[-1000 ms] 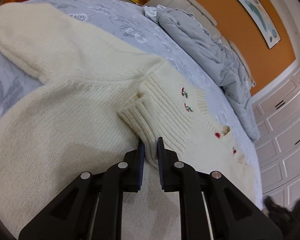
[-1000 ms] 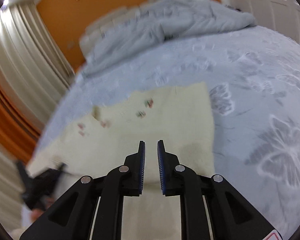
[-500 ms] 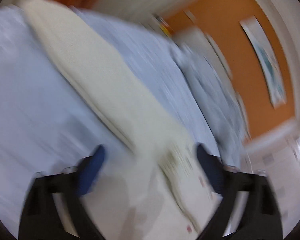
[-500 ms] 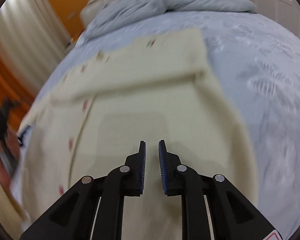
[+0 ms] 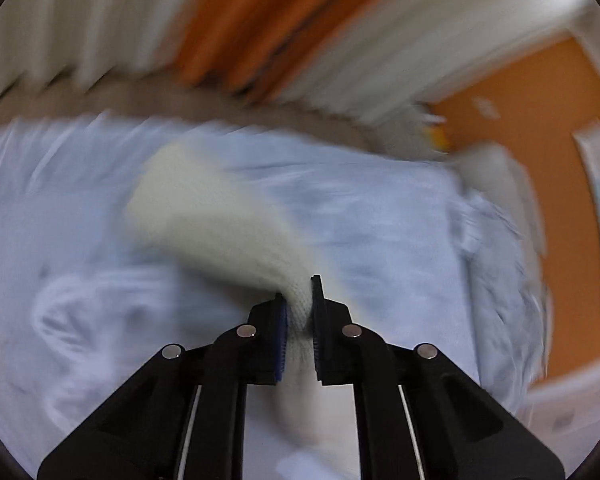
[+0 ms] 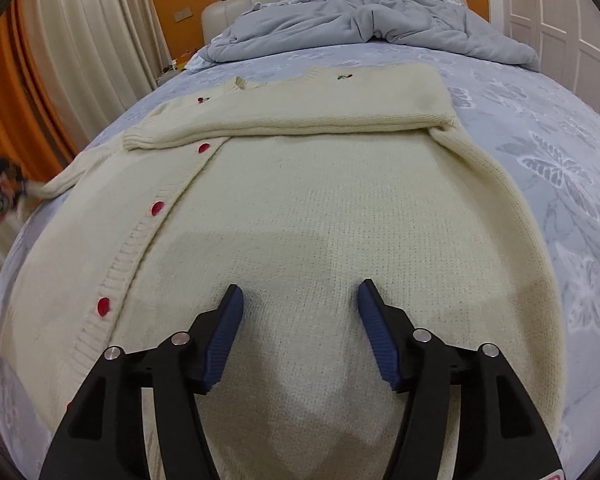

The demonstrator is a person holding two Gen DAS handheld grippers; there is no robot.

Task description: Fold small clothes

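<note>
Right wrist view: your right hand-held gripper hovers with its jaws spread wide over a cream cardigan lying flat on the blue bed. One sleeve is folded across the chest, and red buttons run down the front band. A grey duvet is heaped by the headboard. Left wrist view, badly blurred: your left hand-held gripper is clamped on the other sleeve, which stretches away above the bed.
</note>
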